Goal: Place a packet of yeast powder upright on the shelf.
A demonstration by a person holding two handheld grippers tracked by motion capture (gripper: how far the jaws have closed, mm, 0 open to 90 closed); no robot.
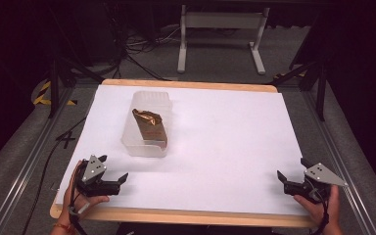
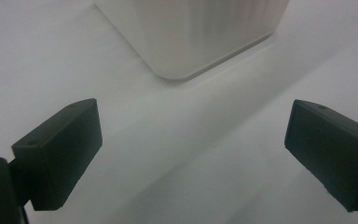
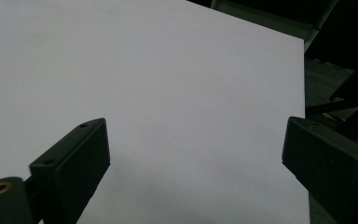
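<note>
- A person is sitting at a white table (image 1: 215,147), holding a two-jaw gripper in each hand near the front edge.
- A clear plastic tub (image 1: 147,122) is standing on the left half of the table, its long side running away from the person.
- A crumpled gold and brown bag (image 1: 150,125) is lying inside the tub, leaning toward its right wall.
- Judging by this layout, the work with the bag is barely starting: nothing is being gripped, and the bag is sitting untouched in the tub.
- What seems to be left is everything: reaching in, taking hold of the bag, and moving it.
- The left gripper (image 1: 111,182) is resting low over the front left corner of the table, near the tub but not touching it.
- In the left gripper view, the tub (image 2: 191,32) is showing just ahead as a ribbed white corner, and the left gripper (image 2: 193,154) is pointing toward it with its jaws spread wide and nothing between them.
- The right gripper (image 1: 293,182) is hovering at the front right corner, well apart from the tub.
- In the right gripper view, the right gripper (image 3: 196,163) is facing bare table (image 3: 144,70), its jaws standing wide apart and gripping nothing.
- Both hands are wrapping around the gripper bodies from below.
</note>
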